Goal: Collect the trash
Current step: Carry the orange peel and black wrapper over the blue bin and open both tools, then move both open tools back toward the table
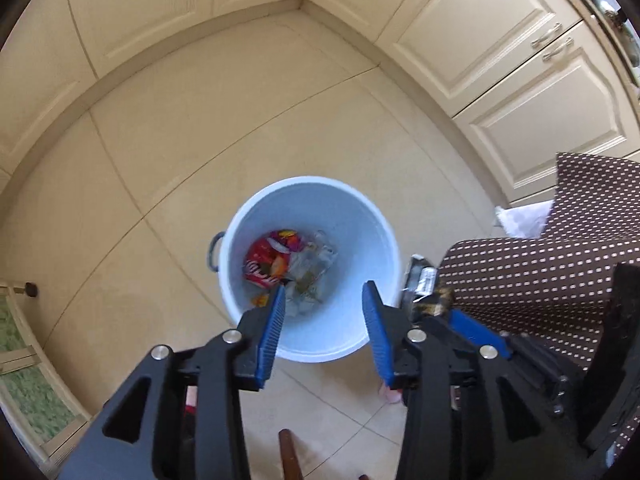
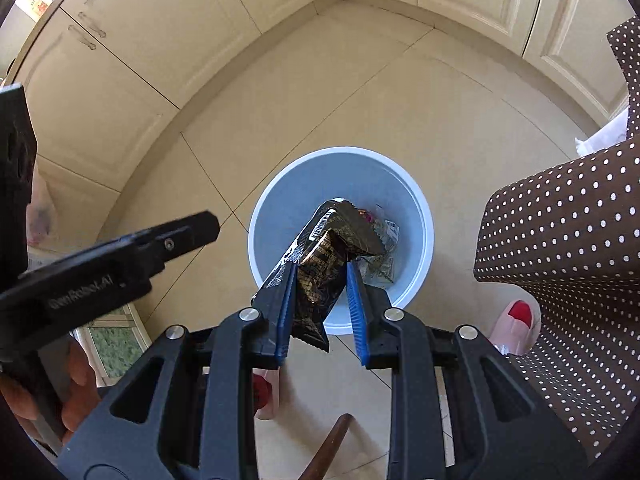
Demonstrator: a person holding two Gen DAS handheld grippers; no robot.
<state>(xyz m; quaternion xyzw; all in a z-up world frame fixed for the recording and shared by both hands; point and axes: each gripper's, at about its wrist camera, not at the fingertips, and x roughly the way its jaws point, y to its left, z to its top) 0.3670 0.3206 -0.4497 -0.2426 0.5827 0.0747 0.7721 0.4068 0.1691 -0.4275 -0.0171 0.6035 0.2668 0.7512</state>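
A white bin [image 1: 372,216] stands on the tiled floor; it holds a red cola can [image 1: 260,264] and clear and coloured wrappers [image 1: 312,268]. My left gripper [image 1: 325,300] hangs open and empty above the bin's near rim. My right gripper [image 2: 320,280] is shut on a black and gold snack wrapper [image 2: 324,272] and holds it over the bin [image 2: 272,208]. That wrapper [image 1: 424,292] and the right gripper's blue finger [image 1: 476,328] show at the right of the left wrist view. The left gripper's black body [image 2: 120,252] shows at the left of the right wrist view.
Cream cabinets [image 1: 500,40] line the corner behind the bin. A brown dotted cloth [image 1: 560,264] hangs at the right, also in the right wrist view [image 2: 560,260]. A foot with red nails [image 2: 516,320] stands by the bin. A brown wooden stick [image 2: 328,452] lies near the bottom edge.
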